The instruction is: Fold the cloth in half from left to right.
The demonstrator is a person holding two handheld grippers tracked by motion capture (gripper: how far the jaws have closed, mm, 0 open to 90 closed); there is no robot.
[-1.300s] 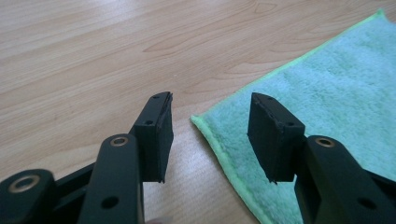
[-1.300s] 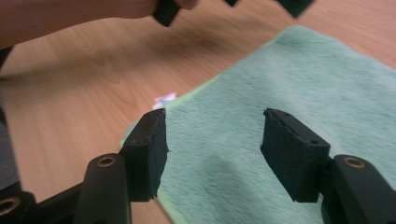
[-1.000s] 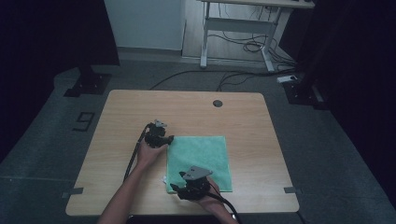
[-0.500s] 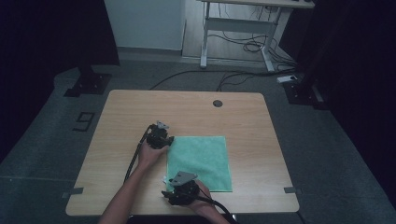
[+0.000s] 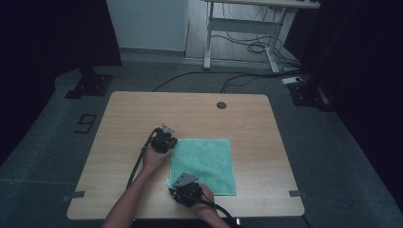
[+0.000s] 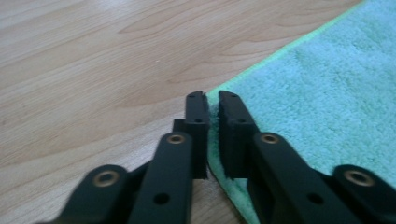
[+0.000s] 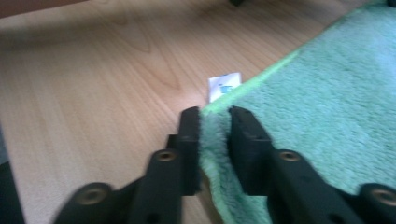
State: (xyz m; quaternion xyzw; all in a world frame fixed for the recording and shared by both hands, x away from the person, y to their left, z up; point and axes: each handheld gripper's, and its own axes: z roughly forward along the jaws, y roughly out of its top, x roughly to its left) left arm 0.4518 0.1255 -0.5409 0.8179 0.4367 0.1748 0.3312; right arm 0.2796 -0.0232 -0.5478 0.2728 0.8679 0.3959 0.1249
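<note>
Overhead, a person sits at a wooden table w/ a two-jaw gripper in each hand, working a green towel that lies flat on the near-right part of the top. Left gripper sits at the towel's far-left corner; right gripper at its near-left corner, close to the table's front edge. From the left gripper view, the left gripper has its jaws nearly together w/ the towel edge pinched between them, hem showing in the slit. From the right gripper view, the right gripper has its jaws a bit wider but pressed on a raised fold of towel; a small white tag pokes out just past the tips. Progress, as a judgement: both left corners look gripped, towel not yet lifted or folded, so the fold itself is all left to do.
</note>
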